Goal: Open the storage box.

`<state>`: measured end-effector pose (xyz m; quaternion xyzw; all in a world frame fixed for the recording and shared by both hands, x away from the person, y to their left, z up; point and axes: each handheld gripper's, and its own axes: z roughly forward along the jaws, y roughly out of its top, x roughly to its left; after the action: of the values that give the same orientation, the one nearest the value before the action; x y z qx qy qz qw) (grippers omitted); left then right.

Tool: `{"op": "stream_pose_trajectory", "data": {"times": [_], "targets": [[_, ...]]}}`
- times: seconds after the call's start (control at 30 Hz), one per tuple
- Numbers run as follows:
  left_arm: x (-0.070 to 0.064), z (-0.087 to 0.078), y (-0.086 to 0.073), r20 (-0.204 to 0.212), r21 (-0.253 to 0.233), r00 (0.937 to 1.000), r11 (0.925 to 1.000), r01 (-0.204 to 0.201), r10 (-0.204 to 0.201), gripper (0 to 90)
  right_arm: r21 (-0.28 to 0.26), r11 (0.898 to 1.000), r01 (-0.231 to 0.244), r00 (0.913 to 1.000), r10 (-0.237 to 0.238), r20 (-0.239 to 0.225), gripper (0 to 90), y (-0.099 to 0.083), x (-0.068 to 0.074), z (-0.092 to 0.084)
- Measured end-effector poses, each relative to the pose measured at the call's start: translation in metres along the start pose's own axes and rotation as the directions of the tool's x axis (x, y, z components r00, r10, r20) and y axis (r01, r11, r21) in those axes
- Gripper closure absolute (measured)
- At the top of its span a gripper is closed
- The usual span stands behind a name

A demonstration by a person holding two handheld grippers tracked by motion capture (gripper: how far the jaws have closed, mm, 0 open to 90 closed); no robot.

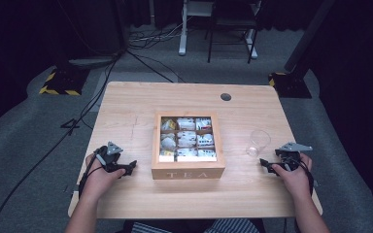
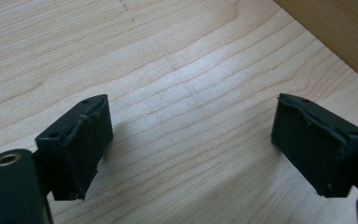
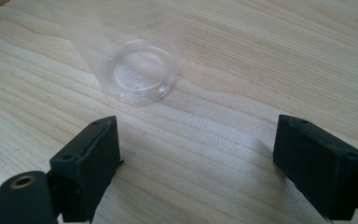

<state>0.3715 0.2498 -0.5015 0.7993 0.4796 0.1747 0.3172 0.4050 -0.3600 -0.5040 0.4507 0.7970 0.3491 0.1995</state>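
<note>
A: What is seen on the largest scale?

B: A wooden table (image 1: 126, 107) is seen on a grey carpet. At its middle a wooden box (image 1: 188, 171) lettered TEA is placed, lid off, with tea bags (image 1: 187, 138) sorted into its compartments.

A: And the smaller things?

B: A clear plastic cup (image 1: 258, 142) is stood upright to the right of the box, apart from it. The right gripper (image 1: 270, 166) is rested on the table just beside the cup; in the right gripper view the cup (image 3: 137, 65) is seen ahead of the jaws, not between them.

A: How are the jaws set?

B: Both are held wide, with nothing gripped. The left gripper (image 1: 128, 167) is rested on bare wood left of the box, whose corner (image 2: 335, 32) is seen in the left gripper view.
</note>
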Motion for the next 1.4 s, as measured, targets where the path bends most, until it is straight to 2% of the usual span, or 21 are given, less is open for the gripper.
{"op": "stream_pose_trajectory", "data": {"times": [0.1, 0.2, 0.23, 0.47, 0.7, 0.73, 0.93, 0.97, 1.13, 1.2, 1.27, 1.4], "targets": [[0.000, -0.002, 0.002, -0.011, 0.009, 0.9999, 1.0000, 0.000, 0.000, 26.2, 0.000, 1.000, 0.001, 1.0000, -0.001, -0.001, 14.7, 0.000, 0.000, 0.000], [0.000, -0.006, 0.006, -0.023, 0.012, 0.9997, 0.9999, -0.007, 0.007, 26.9, 0.000, 1.000, 0.002, 1.0000, -0.002, -0.001, 14.7, 0.000, 0.000, 0.000], [-0.001, -0.010, 0.011, -0.021, -0.010, 0.9998, 0.9999, 0.001, -0.001, 27.3, 0.000, 1.000, 0.002, 1.0000, -0.002, -0.001, 14.7, 0.000, 0.000, 0.000], [-0.007, -0.027, 0.026, -0.024, -0.055, 0.9997, 0.9985, 0.001, -0.003, 28.6, 0.000, 1.000, 0.002, 1.0000, -0.002, -0.001, 14.7, 0.000, 0.000, 0.000], [-0.022, -0.043, 0.041, 0.005, -0.108, 0.9998, 0.9940, -0.019, 0.019, 28.7, 0.000, 1.000, -0.002, 1.0000, 0.002, 0.002, 14.7, 0.000, 0.000, 0.000], [-0.027, -0.047, 0.045, 0.011, -0.122, 0.9997, 0.9923, -0.022, 0.023, 28.8, 0.000, 1.000, -0.002, 1.0000, 0.002, 0.002, 14.7, 0.000, 0.000, 0.000], [-0.040, -0.056, 0.052, 0.047, -0.146, 0.9980, 0.9887, -0.034, 0.041, 28.5, 0.000, 1.000, -0.002, 1.0000, 0.002, 0.002, 14.7, 0.000, 0.000, 0.000], [-0.045, -0.058, 0.054, 0.061, -0.144, 0.9966, 0.9885, -0.046, 0.055, 28.4, 0.000, 1.000, -0.002, 1.0000, 0.002, 0.002, 14.7, 0.000, 0.000, 0.000], [-0.056, -0.062, 0.058, 0.091, -0.145, 0.9930, 0.9875, -0.061, 0.075, 28.1, 0.001, 1.000, -0.002, 1.0000, 0.002, 0.002, 14.7, 0.000, 0.000, 0.000], [-0.065, -0.064, 0.060, 0.127, -0.144, 0.9878, 0.9869, -0.072, 0.090, 27.7, 0.000, 1.000, -0.002, 1.0000, 0.002, 0.002, 14.7, 0.000, 0.000, 0.000], [-0.068, -0.065, 0.061, 0.139, -0.142, 0.9859, 0.9872, -0.072, 0.092, 27.5, 0.000, 1.000, -0.002, 1.0000, 0.002, 0.002, 14.7, 0.000, 0.000, 0.000], [-0.080, -0.062, 0.062, 0.180, -0.120, 0.9757, 0.9872, -0.104, 0.125, 25.8, 0.000, 1.000, -0.002, 1.0000, 0.002, 0.001, 14.7, 0.000, 0.000, 0.000]]}}
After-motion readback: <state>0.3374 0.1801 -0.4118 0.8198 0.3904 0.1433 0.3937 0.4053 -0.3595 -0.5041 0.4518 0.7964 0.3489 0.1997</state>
